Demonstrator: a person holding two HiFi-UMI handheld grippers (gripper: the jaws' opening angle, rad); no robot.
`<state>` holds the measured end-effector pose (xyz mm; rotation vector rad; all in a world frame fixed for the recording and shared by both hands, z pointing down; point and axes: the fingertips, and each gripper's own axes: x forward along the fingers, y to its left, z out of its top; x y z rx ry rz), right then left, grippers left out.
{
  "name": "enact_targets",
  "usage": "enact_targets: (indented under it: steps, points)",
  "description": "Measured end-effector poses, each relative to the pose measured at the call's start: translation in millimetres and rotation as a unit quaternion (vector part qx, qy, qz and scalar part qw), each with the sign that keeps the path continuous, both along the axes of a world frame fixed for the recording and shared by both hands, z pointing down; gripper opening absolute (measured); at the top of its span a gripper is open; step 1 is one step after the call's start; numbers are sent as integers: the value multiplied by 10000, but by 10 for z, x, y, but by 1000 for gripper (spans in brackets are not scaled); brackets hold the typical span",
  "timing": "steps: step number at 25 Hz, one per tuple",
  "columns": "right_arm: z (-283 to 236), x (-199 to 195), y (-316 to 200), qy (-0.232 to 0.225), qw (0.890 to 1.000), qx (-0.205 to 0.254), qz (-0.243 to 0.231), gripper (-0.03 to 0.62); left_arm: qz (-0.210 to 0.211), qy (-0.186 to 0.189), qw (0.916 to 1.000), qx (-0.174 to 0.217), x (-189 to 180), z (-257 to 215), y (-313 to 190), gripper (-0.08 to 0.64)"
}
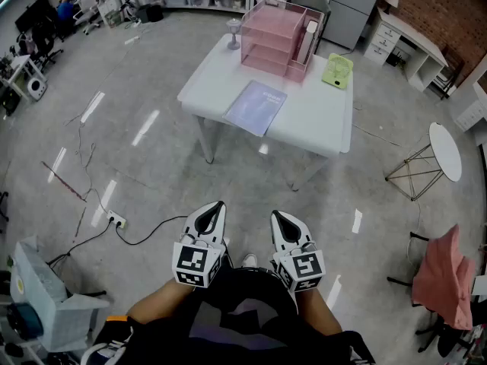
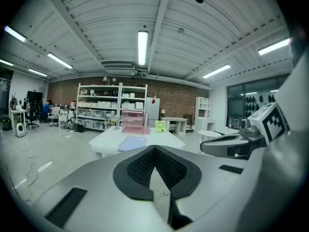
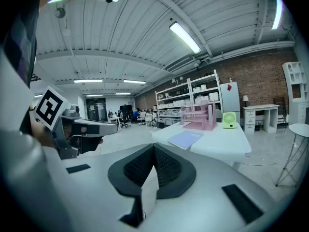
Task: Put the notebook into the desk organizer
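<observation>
Notebook [image 1: 257, 106] is lying on the table [image 1: 319, 120] near the pink desk organizer [image 1: 275, 36]. We are holding left gripper [image 1: 218, 206] and right gripper [image 1: 276, 217] closed, empty.

Left claw [image 1: 215, 208] and right claw [image 1: 278, 219], both closed, empty, side by side.

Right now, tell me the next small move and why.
Probably step forward to the table. The notebook lies flat near its front edge, with the pink organizer behind it, both well out of reach. The left gripper and right gripper are shut and empty, held close to the body.
</observation>
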<state>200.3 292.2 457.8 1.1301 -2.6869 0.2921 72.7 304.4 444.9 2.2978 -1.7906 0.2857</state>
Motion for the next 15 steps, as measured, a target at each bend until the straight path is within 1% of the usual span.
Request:
enact_targets:
  steps: [10, 15]
  points:
    - [-37, -123, 6, 52, 10000, 67, -17, 15, -58, -23, 10000, -17, -100, 0, 67, 8]
    - [-80, -99, -47, -170, 9998, 7, 112, 15, -105, -18, 9999, -18, -140, 0, 80, 8]
